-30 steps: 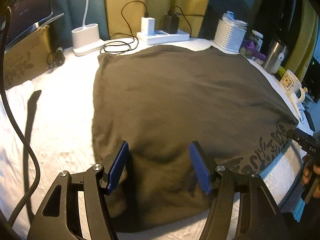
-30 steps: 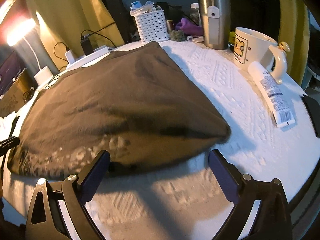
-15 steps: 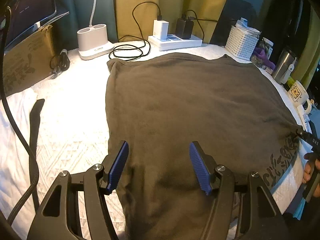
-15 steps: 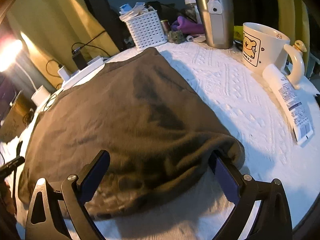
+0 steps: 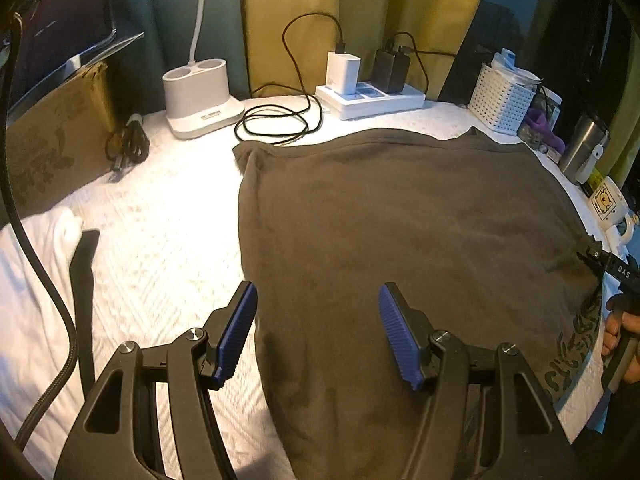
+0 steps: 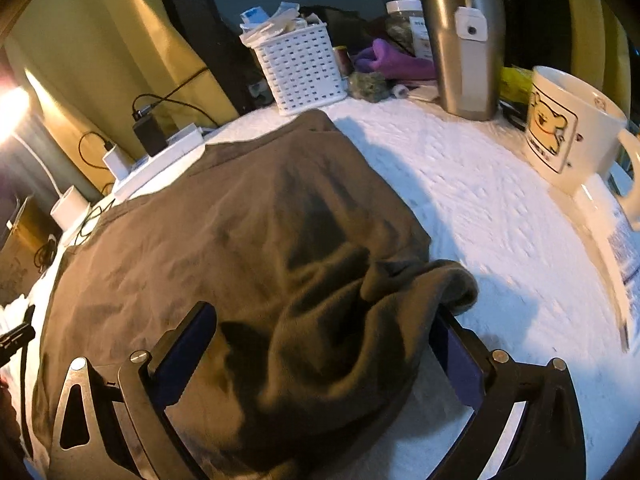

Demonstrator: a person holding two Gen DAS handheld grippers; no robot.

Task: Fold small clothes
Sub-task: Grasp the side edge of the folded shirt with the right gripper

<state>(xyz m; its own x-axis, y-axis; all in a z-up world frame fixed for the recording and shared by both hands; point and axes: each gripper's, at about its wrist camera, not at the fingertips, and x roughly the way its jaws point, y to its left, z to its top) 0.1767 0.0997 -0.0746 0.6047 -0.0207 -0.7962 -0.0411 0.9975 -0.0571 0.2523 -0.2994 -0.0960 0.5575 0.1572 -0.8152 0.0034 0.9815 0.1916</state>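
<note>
Dark olive-brown garment (image 5: 400, 240) spread flat on white textured table cover (image 5: 160, 248), far edge near the power strip (image 5: 372, 98) and coiled black cable (image 5: 280, 120). Pale printed lettering (image 5: 572, 344) on the near right corner, next to the table edge.

Left gripper (image 5: 316, 332) over the garment's near left part, blue ribbed pads (image 5: 394, 332) standing well apart, nothing pinched; left pad near the garment's left edge, right pad above the cloth. Contact with fabric not discernible.

Right gripper (image 6: 324, 360) at the garment's near right corner, jaws wide. Bunched, raised fold of cloth (image 6: 360, 312) heaped between the dark pads (image 6: 188, 352), rolled hem draped against the right pad. Pads not seen pressing on it; no firm hold evident.

Seen from the left wrist: tip of the right gripper at the garment's right edge, with fingers of the person's hand (image 5: 620, 332) on its handle.

Around the cloth: white lamp base (image 5: 200, 96), cardboard box (image 5: 52, 140), white perforated basket (image 6: 300, 68), steel tumbler (image 6: 464, 40) with hanging tag, bear-print mug (image 6: 568, 128), purple cloth (image 6: 392, 62), white tube (image 6: 612, 232) beside the mug.
</note>
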